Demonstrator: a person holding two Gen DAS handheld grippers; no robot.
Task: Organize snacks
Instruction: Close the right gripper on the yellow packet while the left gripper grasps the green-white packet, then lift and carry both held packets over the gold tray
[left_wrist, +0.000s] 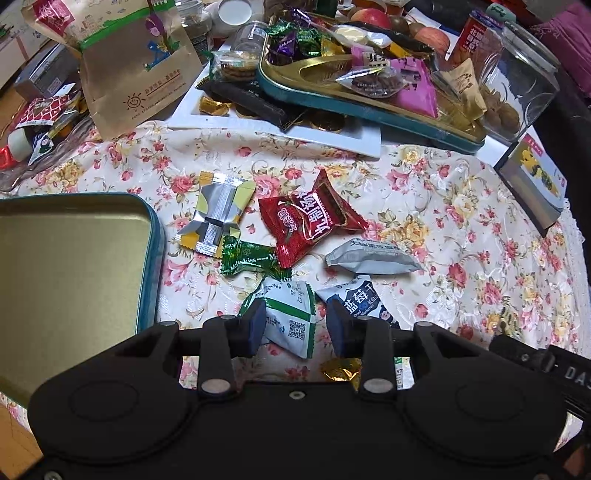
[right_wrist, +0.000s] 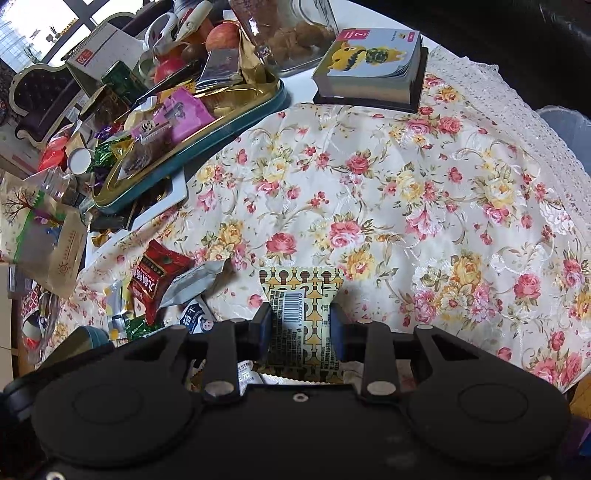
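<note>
In the right wrist view, a yellow packet patterned with brown keyhole shapes (right_wrist: 301, 325) is clamped between the two blue pads of the right gripper (right_wrist: 300, 326). Its long axis runs straight ahead along the fingers, the crimped far end points away over the floral tablecloth (right_wrist: 406, 192), and the seam face with a white barcode label is turned upward.

The left gripper (left_wrist: 296, 325) is held with its jaws parted and nothing gripped. A white packet with a green stripe and a QR code (left_wrist: 291, 317) lies between and just beyond the pads; contact cannot be told. Just right of it lies a white and navy packet (left_wrist: 362, 302). Farther off are a green twist-wrapped candy (left_wrist: 251, 258), a red packet (left_wrist: 310, 221), a grey packet (left_wrist: 373, 256) and a silver and yellow packet (left_wrist: 218, 214). An open teal tin with a gold interior (left_wrist: 147, 236) sits at the near left.
</note>
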